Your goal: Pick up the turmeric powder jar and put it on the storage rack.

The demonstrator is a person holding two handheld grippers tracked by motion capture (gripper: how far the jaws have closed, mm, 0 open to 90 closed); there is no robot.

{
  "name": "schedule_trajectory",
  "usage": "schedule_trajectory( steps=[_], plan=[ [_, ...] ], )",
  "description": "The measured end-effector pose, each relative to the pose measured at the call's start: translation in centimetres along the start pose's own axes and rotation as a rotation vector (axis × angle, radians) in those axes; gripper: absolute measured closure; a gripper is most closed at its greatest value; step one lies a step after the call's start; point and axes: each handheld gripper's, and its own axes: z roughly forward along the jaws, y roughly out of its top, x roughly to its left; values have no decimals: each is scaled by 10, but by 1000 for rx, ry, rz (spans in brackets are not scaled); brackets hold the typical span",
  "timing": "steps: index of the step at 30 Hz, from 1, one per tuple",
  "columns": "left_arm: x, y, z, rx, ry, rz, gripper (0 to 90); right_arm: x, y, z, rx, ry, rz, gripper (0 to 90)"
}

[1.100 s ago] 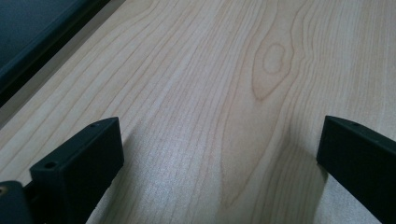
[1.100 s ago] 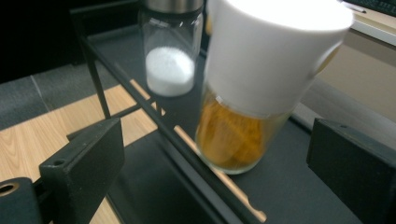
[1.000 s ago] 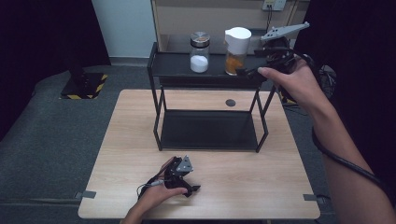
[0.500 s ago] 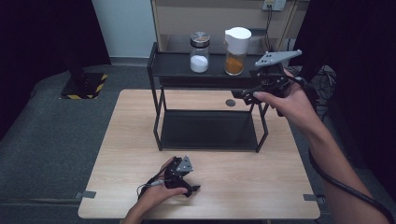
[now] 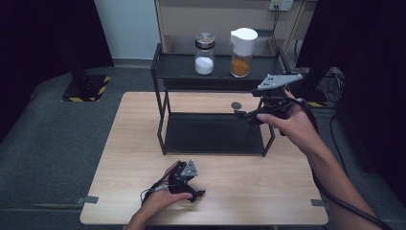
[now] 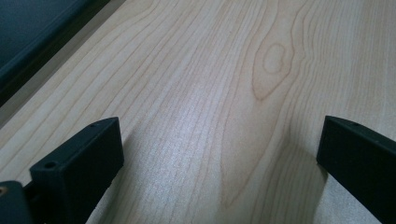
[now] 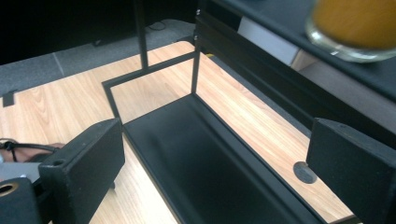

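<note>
orange-filled jar [image 5: 241, 60] with white lid standing on the rack's top shelf [image 5: 182, 72], beside the white-powder jar [image 5: 204, 53]. right gripper [image 5: 245, 115] dropped away from it since a second ago, jaws spread, empty, beside the lower shelf [image 7: 196, 158]; placing likely finished. left gripper [image 5: 194, 194] resting on table [image 5: 268, 191], jaws apart.

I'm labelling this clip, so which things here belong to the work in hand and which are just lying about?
In the job:
- right gripper, jaws open, nothing between them, beside the black rack
- orange-filled jar with white lid, nearest it on the top shelf

Lying about:
- white-filled jar with metal lid
- left gripper, open, resting on the wooden table
- round dark grommet
</note>
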Motion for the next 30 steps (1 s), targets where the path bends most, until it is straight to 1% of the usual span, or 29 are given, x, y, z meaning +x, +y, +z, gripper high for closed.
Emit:
schedule_trajectory(
  steps=[4, 9, 14, 21, 25, 30],
  plan=[
    [0, 0, 0, 0, 0, 1, 0, 3, -10, 5, 10, 4, -1, 51],
    [0, 0, 0, 0, 0, 0, 0, 6, -26, 12, 23, 10, 8, 52],
    [0, 1, 0, 6, 0, 7, 0, 10, -46, 21, 44, 12, 18, 52],
    [0, 1, 0, 5, 1, 4, 0, 11, -74, 31, 63, 19, 39, 53],
    [0, 1, -1, 6, 2, 3, 0, 14, -91, 39, 74, 13, 46, 54],
    [0, 1, -1, 6, 3, 3, 0, 19, -108, 51, 100, 26, 55, 53]
  ],
)
